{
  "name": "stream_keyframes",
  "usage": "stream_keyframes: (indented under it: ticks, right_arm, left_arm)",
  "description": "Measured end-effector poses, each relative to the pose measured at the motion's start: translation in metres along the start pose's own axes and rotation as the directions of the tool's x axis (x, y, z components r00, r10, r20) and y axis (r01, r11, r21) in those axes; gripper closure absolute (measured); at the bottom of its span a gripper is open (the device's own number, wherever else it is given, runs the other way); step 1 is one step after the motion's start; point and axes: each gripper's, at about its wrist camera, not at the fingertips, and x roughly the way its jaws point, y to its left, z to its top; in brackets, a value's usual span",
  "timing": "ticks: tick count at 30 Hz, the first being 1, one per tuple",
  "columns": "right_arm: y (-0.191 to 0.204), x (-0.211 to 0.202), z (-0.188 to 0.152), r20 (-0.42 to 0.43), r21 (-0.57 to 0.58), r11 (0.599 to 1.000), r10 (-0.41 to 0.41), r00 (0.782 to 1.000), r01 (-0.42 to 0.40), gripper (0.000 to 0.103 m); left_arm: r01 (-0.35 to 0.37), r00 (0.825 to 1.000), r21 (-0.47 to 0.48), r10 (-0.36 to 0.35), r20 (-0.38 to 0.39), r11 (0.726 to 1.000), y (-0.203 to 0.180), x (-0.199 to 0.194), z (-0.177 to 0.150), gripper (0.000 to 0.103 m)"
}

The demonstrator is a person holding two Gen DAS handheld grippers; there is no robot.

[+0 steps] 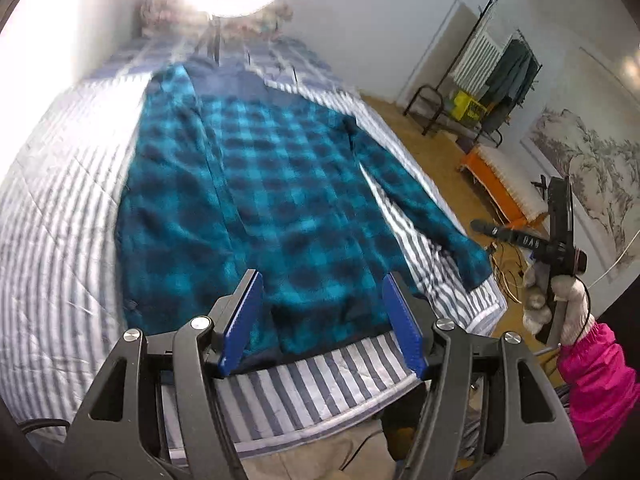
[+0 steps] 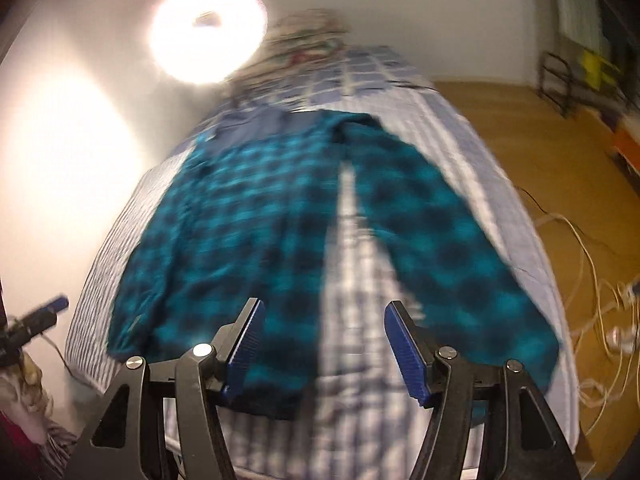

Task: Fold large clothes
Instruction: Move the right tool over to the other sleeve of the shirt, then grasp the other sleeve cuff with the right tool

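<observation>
Below, fuzzy teal plaid shirt (image 1: pixel 280 200) flat on striped quilt (image 1: pixel 60 220), left gripper (image 1: pixel 322 320) and right gripper (image 2: pixel 324 350) released

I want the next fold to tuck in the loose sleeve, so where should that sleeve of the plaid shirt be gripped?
Grip the sleeve at its cuff, coming from the bed's floor-side edge. It lies flat, angled away from the plaid shirt body, its cuff near that edge.

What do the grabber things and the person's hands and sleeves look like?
Each gripper, the left gripper and the right gripper, has black angular arms with silver bolts and two ribbed blue pads. In the left wrist view the right gripper shows white lettering. The hand wears a cream knitted glove and a bright pink sleeve.
</observation>
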Motion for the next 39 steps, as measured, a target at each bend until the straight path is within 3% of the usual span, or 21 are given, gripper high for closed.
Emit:
stream_keyframes:
  ticks: [8,17,20,22,23,26,33,39]
  right_arm:
    - [-0.117,-0.008,0.001,0.033,0.248,0.968,-0.043,0.999,0.034,0.038]
    - [-0.171,0.018,-0.015,-0.056,0.319,0.943,-0.085,0.995,0.099,0.038]
    - [-0.177,0.031,-0.023,-0.107,0.298,0.945,-0.103,0.989,0.131,0.042]
    - [-0.180,0.034,-0.027,-0.129,0.293,0.948,-0.089,0.988,0.124,0.064]
    - [-0.181,0.034,-0.028,-0.136,0.292,0.949,-0.085,0.987,0.122,0.080]
    - [-0.175,0.026,-0.028,-0.122,0.273,0.953,-0.098,0.988,0.128,0.099]
    - [-0.142,-0.012,-0.014,-0.039,0.234,0.964,-0.119,0.992,0.125,0.101]
    - [-0.095,-0.043,0.003,0.037,0.178,0.976,-0.133,0.990,0.124,0.101]
  left_arm:
    - [0.016,0.999,0.015,-0.015,-0.037,1.000,-0.010,0.034,0.004,0.039]
    - [0.035,0.995,0.025,-0.032,-0.091,0.999,-0.032,0.066,0.011,0.039]
    - [0.037,0.995,0.066,-0.031,-0.094,0.997,-0.043,0.064,0.011,0.039]
    - [0.035,0.996,0.082,-0.028,-0.085,0.996,-0.047,0.061,0.010,0.039]
    - [0.040,0.996,0.084,-0.033,-0.079,0.996,-0.050,0.059,0.009,0.039]
    - [0.041,0.997,0.092,-0.035,-0.066,0.995,-0.052,0.058,0.008,0.039]
    - [0.040,0.996,0.082,-0.033,-0.081,0.996,-0.046,0.061,0.000,0.039]
    - [0.045,0.998,0.066,-0.043,-0.041,0.997,-0.038,0.044,0.005,0.039]
